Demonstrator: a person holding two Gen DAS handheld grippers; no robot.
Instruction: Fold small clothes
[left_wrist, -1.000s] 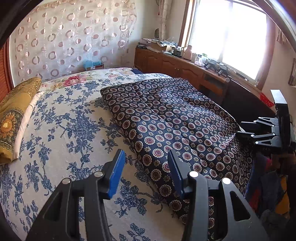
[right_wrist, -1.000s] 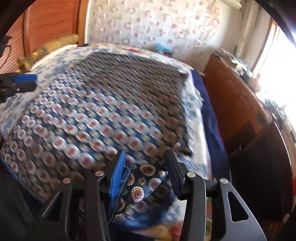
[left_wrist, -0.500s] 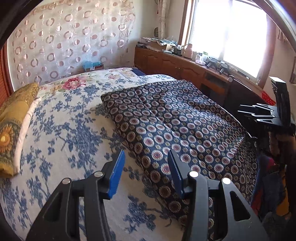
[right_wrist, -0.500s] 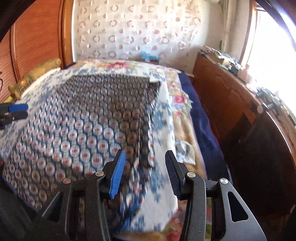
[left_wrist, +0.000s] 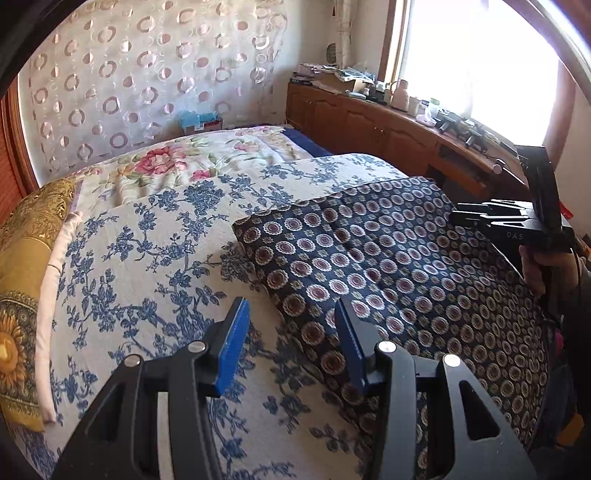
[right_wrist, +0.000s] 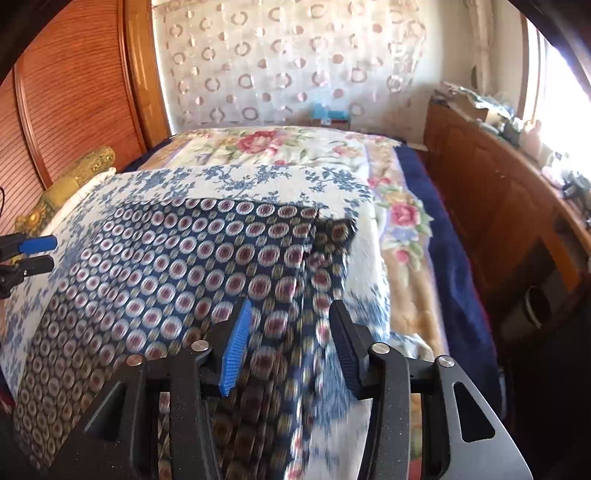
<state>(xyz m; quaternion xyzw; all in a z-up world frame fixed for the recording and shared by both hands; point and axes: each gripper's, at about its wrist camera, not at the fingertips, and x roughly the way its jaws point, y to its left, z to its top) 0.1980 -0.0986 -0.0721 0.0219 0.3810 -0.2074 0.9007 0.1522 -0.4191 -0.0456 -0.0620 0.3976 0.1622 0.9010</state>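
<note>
We hold both tools, the left tool (left_wrist: 291, 332) and right tool (right_wrist: 290, 338), wide apart and empty over the dark patterned garment (left_wrist: 399, 280), which lies flat on the bed (left_wrist: 147, 258) at two o'clock, ready for folding.

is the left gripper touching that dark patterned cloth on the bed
Cannot tell. In the left wrist view, the open left gripper overlaps the dark patterned cloth; depth is unclear.

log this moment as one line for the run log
left gripper: open, empty | right gripper: open, empty | dark patterned cloth: spread flat on bed, unfolded
</note>
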